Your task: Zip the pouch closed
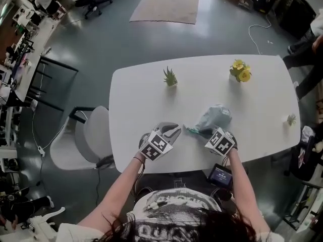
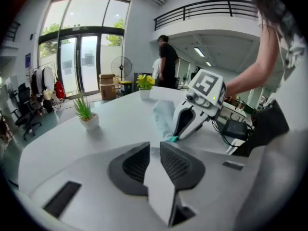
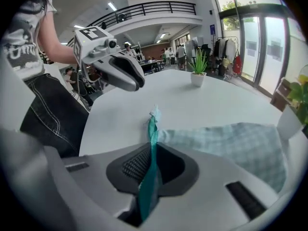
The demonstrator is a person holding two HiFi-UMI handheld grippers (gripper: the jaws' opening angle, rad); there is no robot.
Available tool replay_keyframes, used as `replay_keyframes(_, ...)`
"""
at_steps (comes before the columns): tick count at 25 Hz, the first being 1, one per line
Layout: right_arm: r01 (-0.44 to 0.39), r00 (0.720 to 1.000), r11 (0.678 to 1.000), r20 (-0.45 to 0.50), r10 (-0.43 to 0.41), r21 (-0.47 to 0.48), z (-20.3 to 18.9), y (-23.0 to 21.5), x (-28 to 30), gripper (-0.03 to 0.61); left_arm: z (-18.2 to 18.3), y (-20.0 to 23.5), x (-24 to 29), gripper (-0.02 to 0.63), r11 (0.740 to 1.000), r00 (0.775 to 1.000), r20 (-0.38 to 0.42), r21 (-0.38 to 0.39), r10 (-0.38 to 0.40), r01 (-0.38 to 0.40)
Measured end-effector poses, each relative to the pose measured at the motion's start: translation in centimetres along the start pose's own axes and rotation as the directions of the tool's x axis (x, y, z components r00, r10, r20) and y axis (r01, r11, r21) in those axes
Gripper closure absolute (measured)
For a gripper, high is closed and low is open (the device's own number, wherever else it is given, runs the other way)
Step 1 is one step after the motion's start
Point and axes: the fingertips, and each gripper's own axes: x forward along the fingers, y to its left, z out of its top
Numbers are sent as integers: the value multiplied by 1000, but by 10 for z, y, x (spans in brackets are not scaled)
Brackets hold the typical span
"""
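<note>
The pouch (image 1: 216, 116), of pale checked cloth, is lying crumpled on the near part of the white table (image 1: 202, 84), just beyond the right tongs (image 1: 203, 131). A teal strip (image 3: 152, 137) at its left end is being pinched flat between the pads of the right tongs, which are clamped on it. The left tongs (image 1: 170, 131) are being held to the left, near the pouch but apart from it, with the jaws only narrowly parted and nothing between them.

The pouch is being judged light, soft and limp. It is likely to bunch up or slide when the zip is drawn, so one end needs to be held taut, as is being done at the teal strip. The zip's pull tab cannot be made out in any view. It is being judged small and best taken at the very tips of the left tongs.
</note>
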Motion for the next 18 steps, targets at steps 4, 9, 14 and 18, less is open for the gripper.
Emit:
replay_keyframes(4, -70, 997, 996, -18, 69, -60, -3, 9, -4, 554, -15, -10, 17, 491, 991, 992, -86, 93, -91, 99)
replay_keyframes(9, -130, 991, 982, -53, 124, -136, -6, 14, -6, 554, -25, -21, 32, 477, 960, 970, -169, 189, -177, 208)
replay_keyframes(14, -150, 987, 969, -84, 135, -199, -6, 17, -9, 554, -35, -32, 45, 474, 931, 946, -242, 241, -217, 275)
replay_keyframes(18, -152, 986, 962, -101, 132, -228, -8, 18, -10, 554, -41, -38, 53, 516, 911, 933, -283, 282, -221, 301)
